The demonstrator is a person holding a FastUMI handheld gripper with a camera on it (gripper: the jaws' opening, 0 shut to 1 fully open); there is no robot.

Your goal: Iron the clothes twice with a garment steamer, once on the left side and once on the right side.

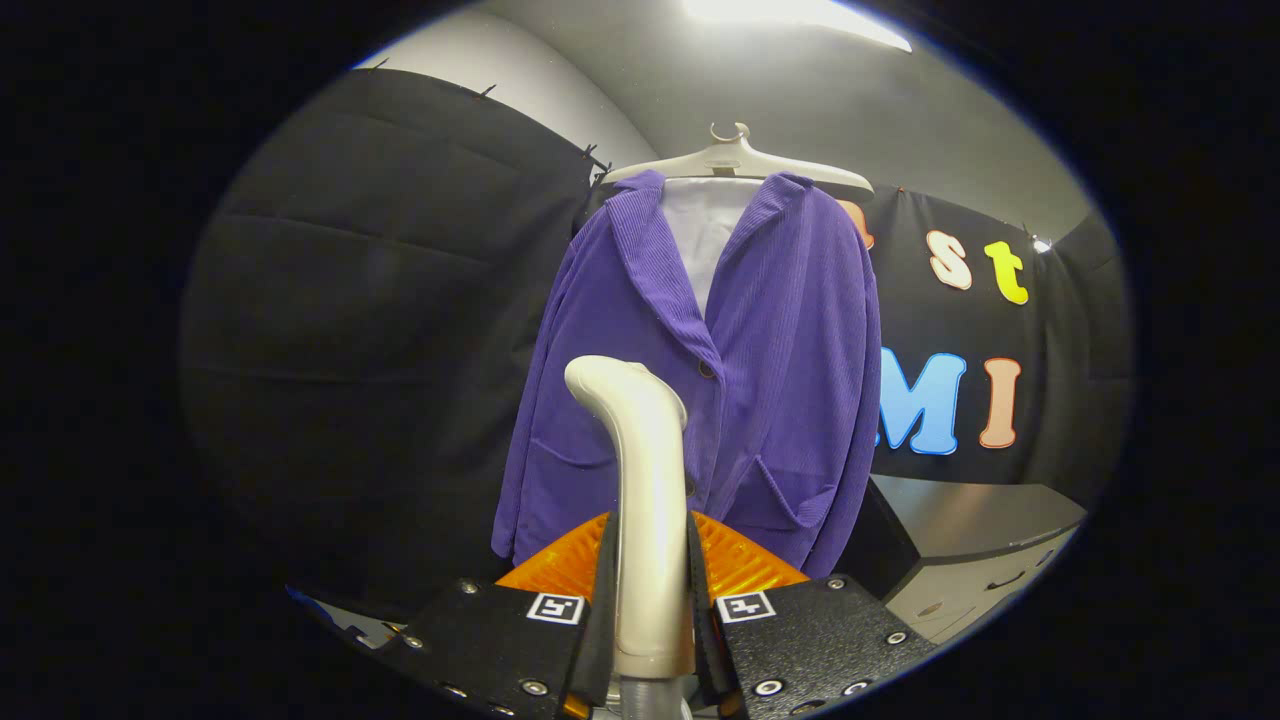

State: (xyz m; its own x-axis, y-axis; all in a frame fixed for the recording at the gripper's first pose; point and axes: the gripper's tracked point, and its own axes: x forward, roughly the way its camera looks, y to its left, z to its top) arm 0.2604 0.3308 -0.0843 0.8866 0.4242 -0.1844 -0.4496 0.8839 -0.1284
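Your hand-held gripper (650,590) is clenched on the steamer (648,480), its head just before the purple jacket (780,380) on its hanger (735,160).

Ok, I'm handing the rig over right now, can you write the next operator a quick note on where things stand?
Gripper: shut on the steamer, both fingers pressing its white handle, head up and curved towards the jacket.
Jacket: purple, buttoned, on a hanger just beyond the steamer, hanging straight.
Done: steamer picked up and brought in front of the jacket. Whether the head touches the cloth cannot be told.
Left: as far as can be seen, both passes, one down the left side, one down the right.
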